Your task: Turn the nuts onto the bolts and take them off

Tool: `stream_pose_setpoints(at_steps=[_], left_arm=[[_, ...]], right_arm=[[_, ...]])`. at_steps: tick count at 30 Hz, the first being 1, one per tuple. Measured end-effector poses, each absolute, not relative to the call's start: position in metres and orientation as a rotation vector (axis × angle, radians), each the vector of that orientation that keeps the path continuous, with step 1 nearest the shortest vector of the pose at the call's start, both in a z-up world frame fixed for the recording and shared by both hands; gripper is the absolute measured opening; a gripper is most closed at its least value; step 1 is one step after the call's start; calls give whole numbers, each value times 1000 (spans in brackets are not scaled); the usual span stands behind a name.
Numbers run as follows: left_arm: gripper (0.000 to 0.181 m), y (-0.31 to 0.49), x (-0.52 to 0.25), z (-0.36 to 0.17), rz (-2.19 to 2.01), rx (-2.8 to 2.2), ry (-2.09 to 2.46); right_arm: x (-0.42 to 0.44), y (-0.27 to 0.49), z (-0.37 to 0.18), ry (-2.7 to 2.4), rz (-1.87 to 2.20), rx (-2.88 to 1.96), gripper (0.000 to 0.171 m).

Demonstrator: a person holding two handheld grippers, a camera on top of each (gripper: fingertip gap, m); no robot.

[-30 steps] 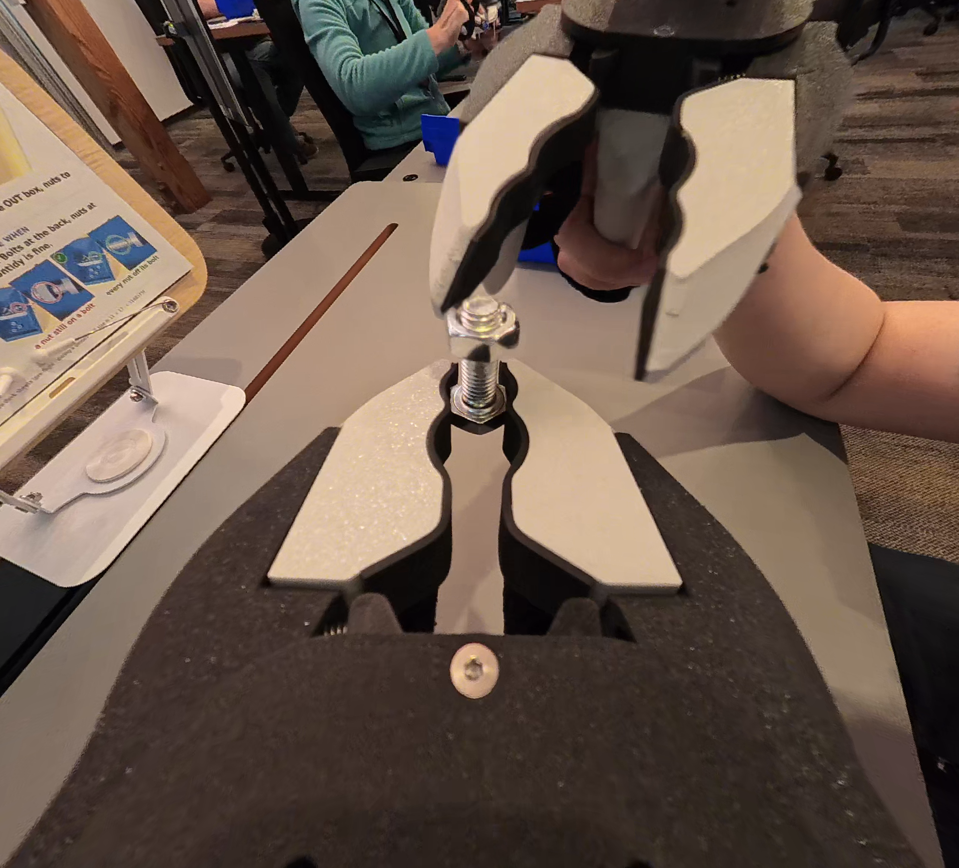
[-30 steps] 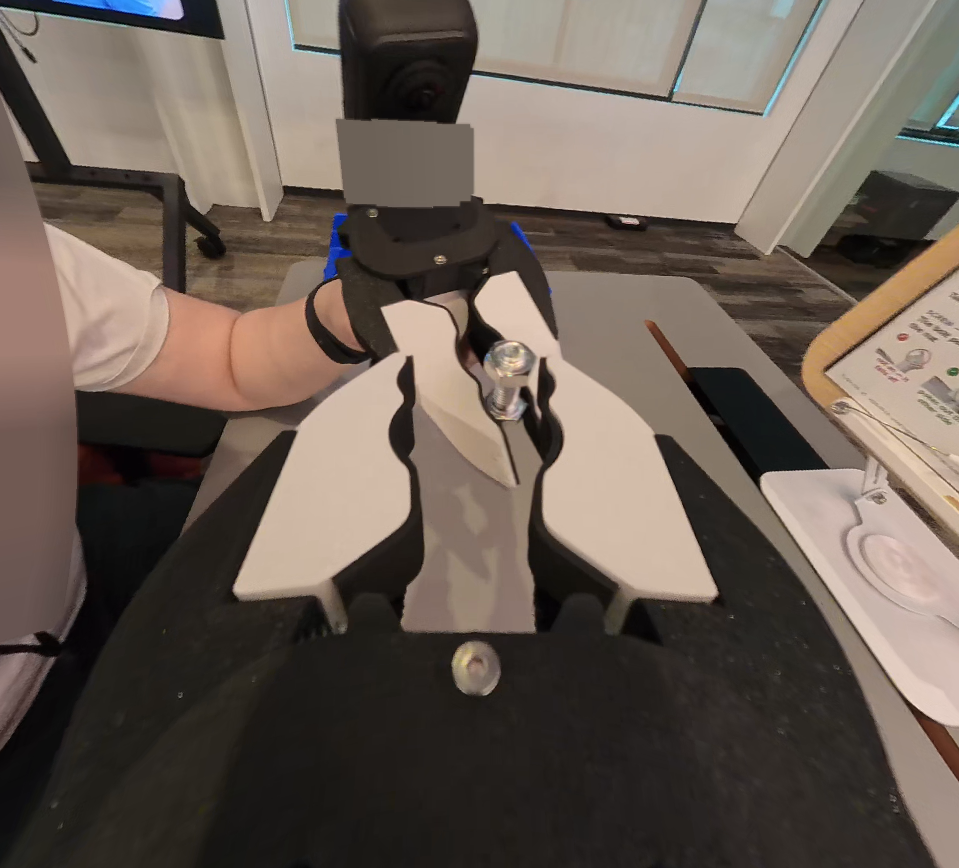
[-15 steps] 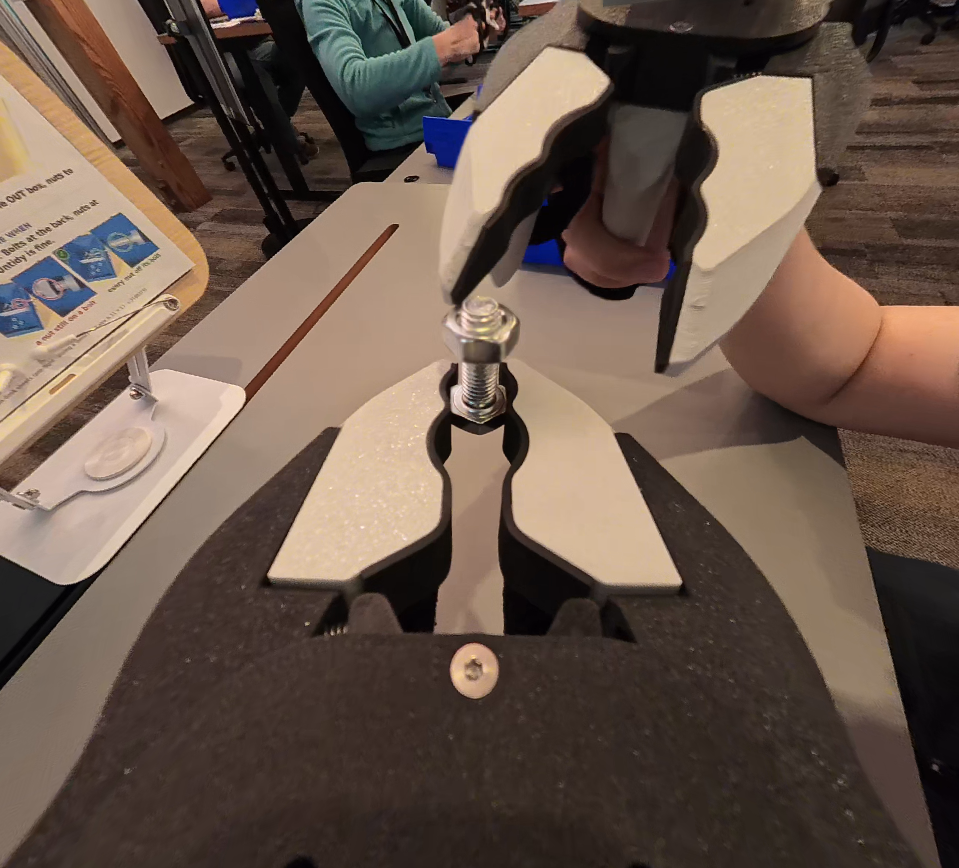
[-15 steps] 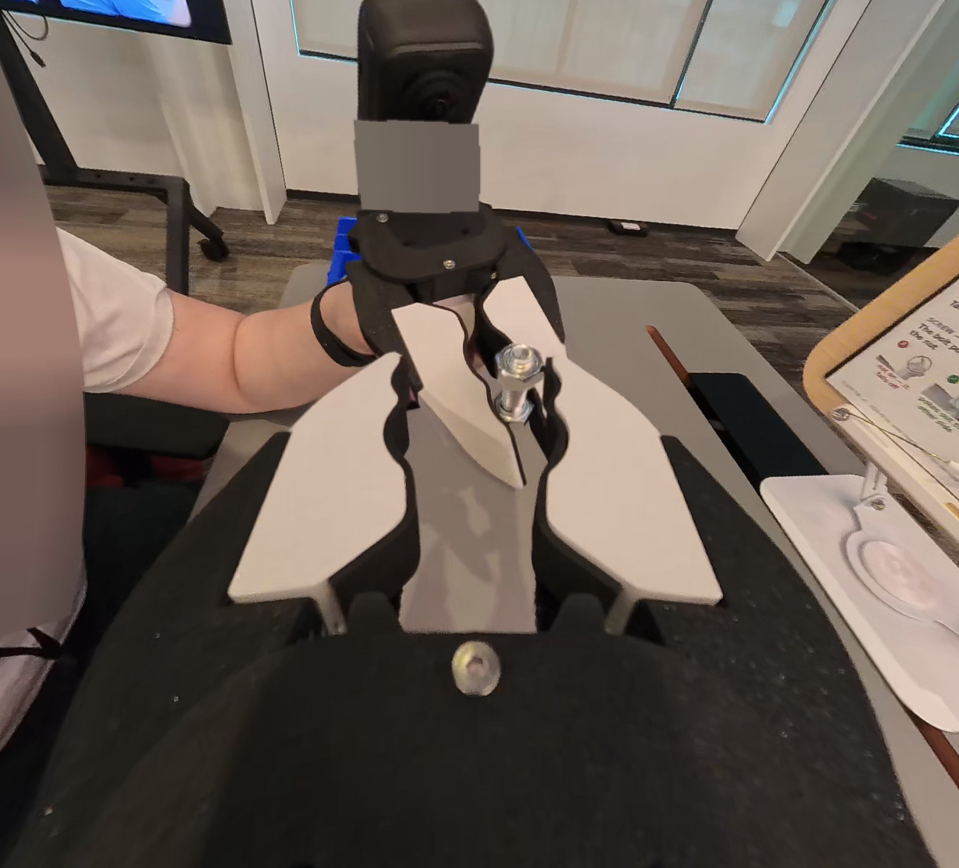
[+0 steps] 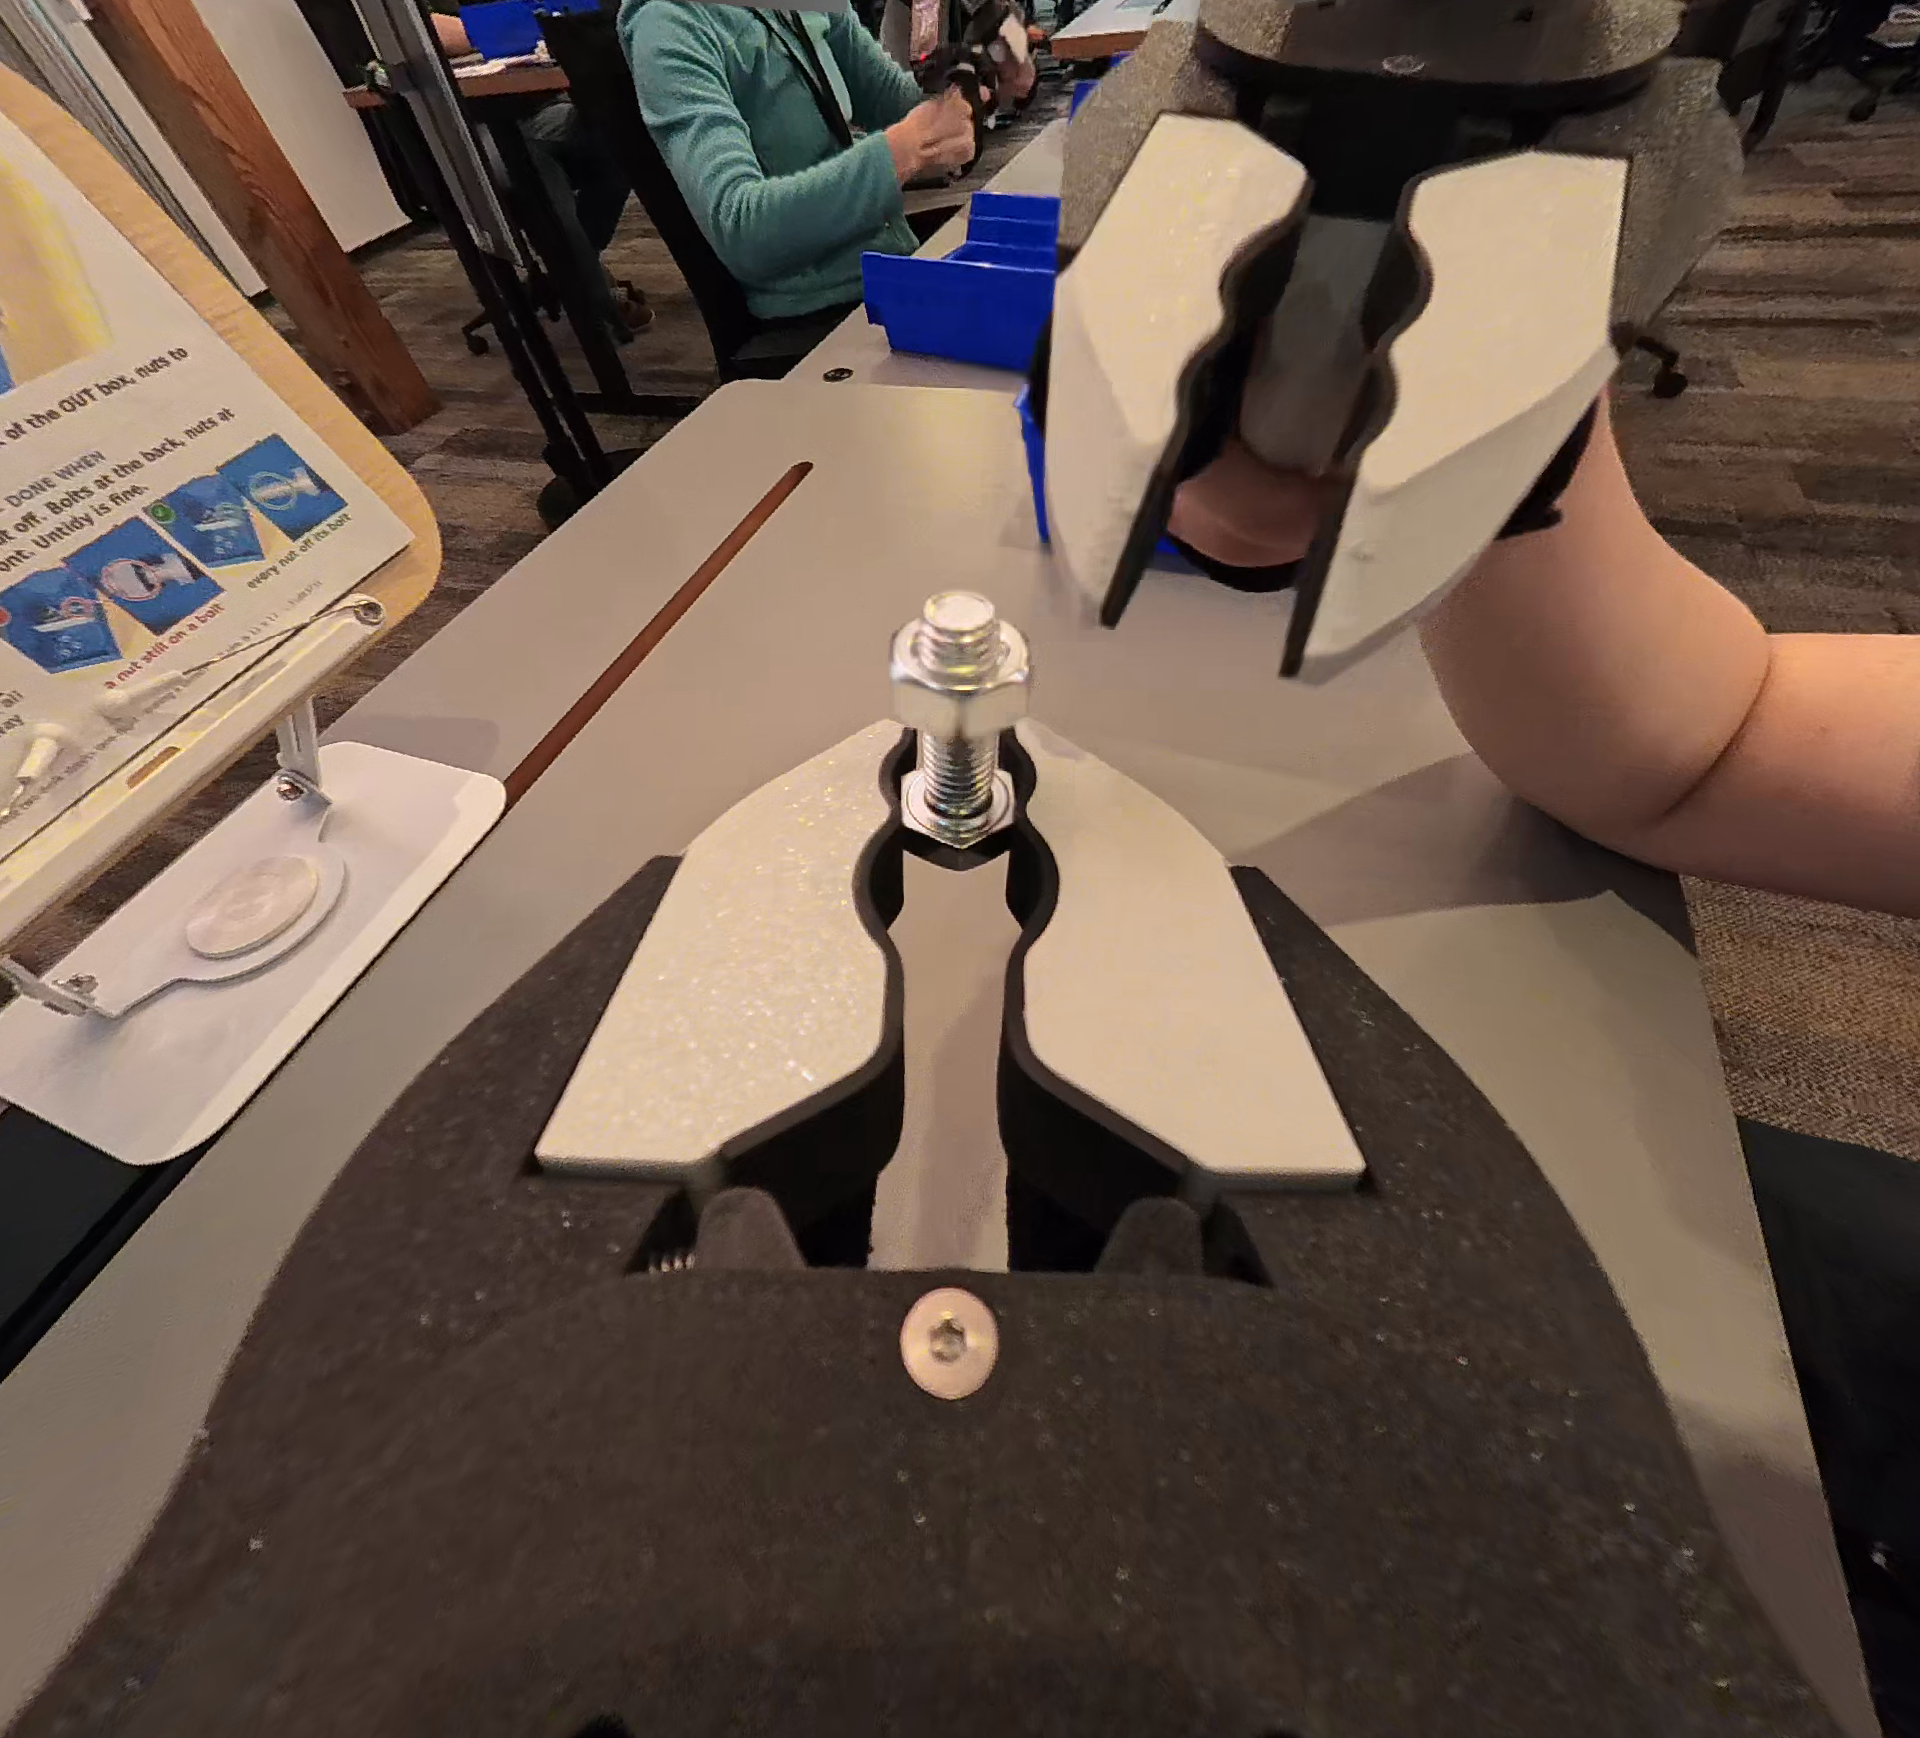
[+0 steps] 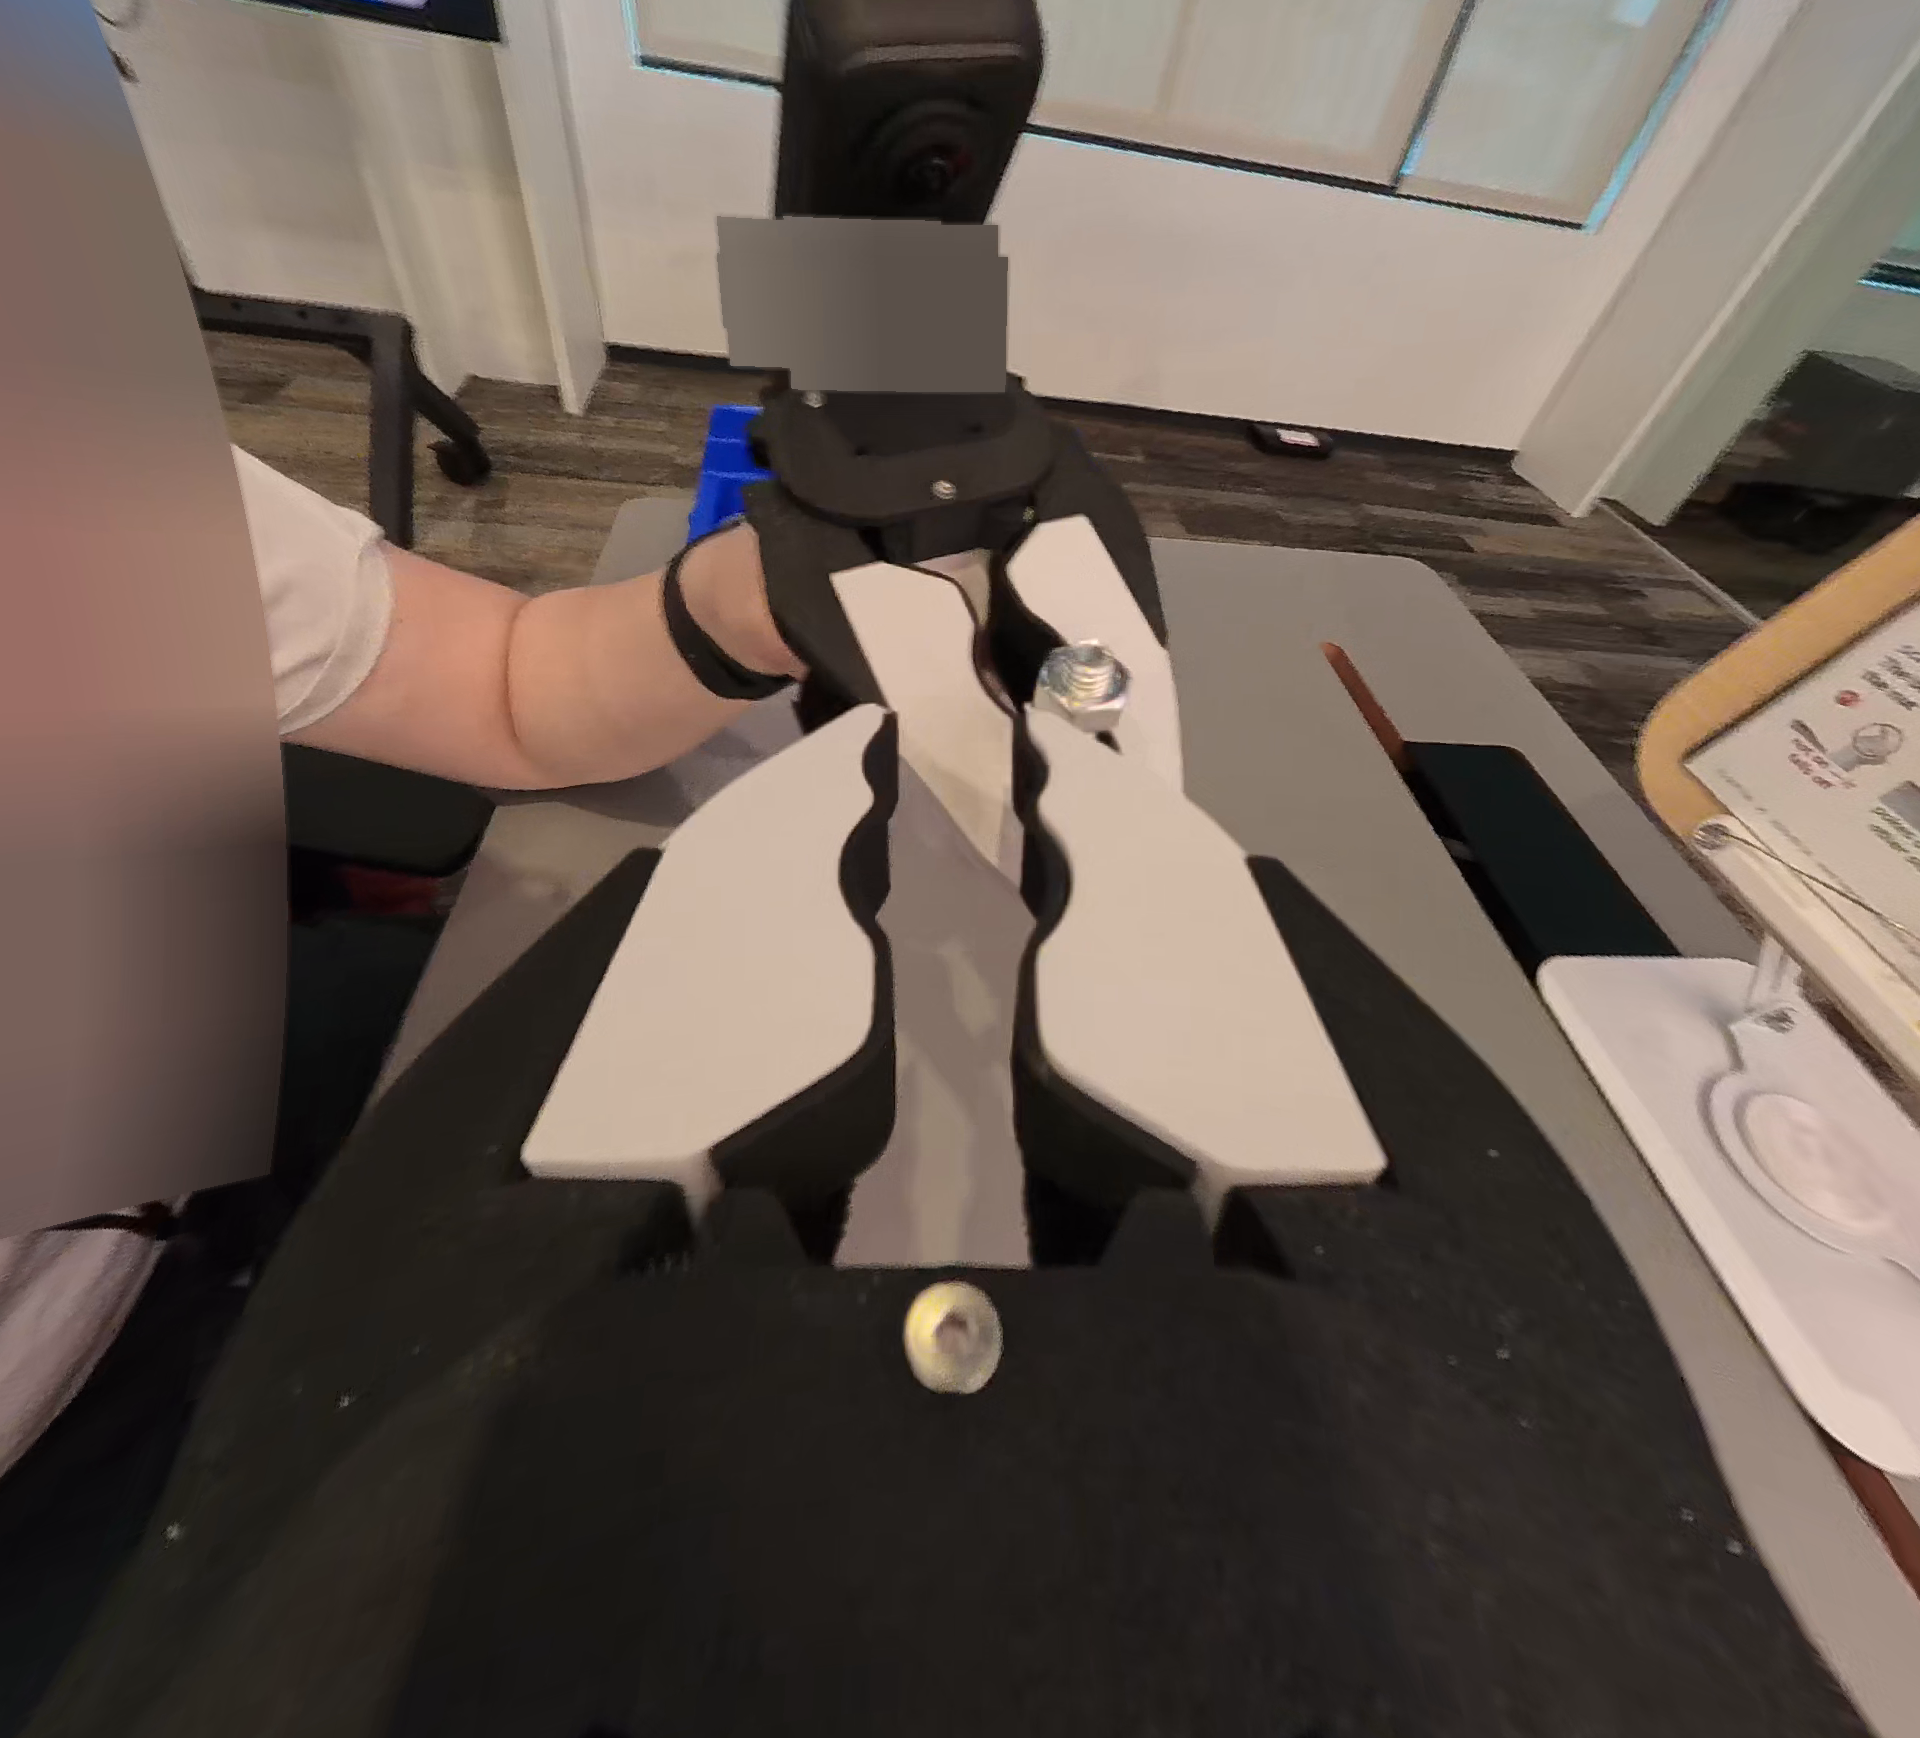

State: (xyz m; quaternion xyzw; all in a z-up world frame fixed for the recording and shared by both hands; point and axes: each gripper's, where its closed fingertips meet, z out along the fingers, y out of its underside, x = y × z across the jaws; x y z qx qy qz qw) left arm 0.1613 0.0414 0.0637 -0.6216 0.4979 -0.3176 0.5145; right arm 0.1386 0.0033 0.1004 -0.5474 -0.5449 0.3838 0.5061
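My left gripper [image 5: 956, 805] is shut on the head of a silver bolt [image 5: 958, 769], which stands upright above the grey table [image 5: 1195, 753]. A hex nut [image 5: 961, 682] sits on the thread near the bolt's top end. My right gripper [image 5: 1195, 644] hangs to the upper right of the nut, apart from it, open and empty. In the right wrist view my right gripper [image 6: 956, 743] has nothing between its fingers. The bolt with its nut [image 6: 1086, 686] shows just right of its right finger, held by the left gripper beyond.
An instruction board [image 5: 156, 545] on a white base [image 5: 260, 940] stands at the table's left edge; it also shows in the right wrist view [image 6: 1818, 753]. Blue bins [image 5: 956, 296] sit at the far end. A person in a teal top [image 5: 758, 161] sits at another table. The tips of one gripper are about 5 centimeters away from the tips of the other.
My right gripper has drawn back from the nut, up and to the right; its fingertip was at the nut before. The left gripper still holds the bolt.
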Motion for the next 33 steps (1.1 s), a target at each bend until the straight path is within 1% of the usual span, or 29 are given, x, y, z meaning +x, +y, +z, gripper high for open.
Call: stream_pose_setpoints(at_steps=[2,5,9,10,11,12,13,14,18,20,21,22,23,24,25,27,29,30,33], left_arm=[[15,40,162,64,-783,-1496,1197],[15,38,164,62,-770,-1494,1213],[15,38,164,62,-764,-1492,1215],[15,39,163,62,-763,-1494,1213],[15,41,162,63,-754,-1495,1203],[15,42,161,64,-751,-1495,1195],[15,41,161,64,-765,-1497,1197],[15,40,162,63,-783,-1498,1200],[14,37,165,61,-777,-1493,1218],[15,37,165,61,-767,-1494,1220],[15,38,165,61,-765,-1494,1217],[15,38,164,62,-766,-1495,1215],[15,40,162,63,-763,-1497,1204],[15,42,161,64,-759,-1497,1194],[15,42,161,64,-767,-1499,1195],[15,40,162,63,-786,-1500,1198],[15,39,164,62,-781,-1498,1209],[15,38,165,62,-776,-1497,1215],[14,35,167,61,-784,-1492,1225]], right_arm=[[138,7,105,-1264,939,-1322,25],[136,20,100,-1238,845,-1337,44],[131,10,95,-1292,880,-1342,50],[133,11,95,-1299,865,-1347,47],[136,8,94,-1321,867,-1348,38],[137,3,95,-1342,901,-1343,19],[138,2,98,-1324,933,-1342,19],[138,5,101,-1289,935,-1342,22],[135,17,96,-1253,862,-1363,48],[131,11,94,-1288,893,-1352,47],[131,11,94,-1290,886,-1355,50],[133,11,94,-1298,871,-1357,46],[136,8,94,-1319,874,-1351,38],[137,2,95,-1345,915,-1335,19],[138,-2,100,-1338,967,-1322,16],[139,2,106,-1280,987,-1316,20],[140,12,105,-1239,936,-1333,36],[139,14,104,-1231,927,-1339,41],[136,16,101,-1231,936,-1347,44]])
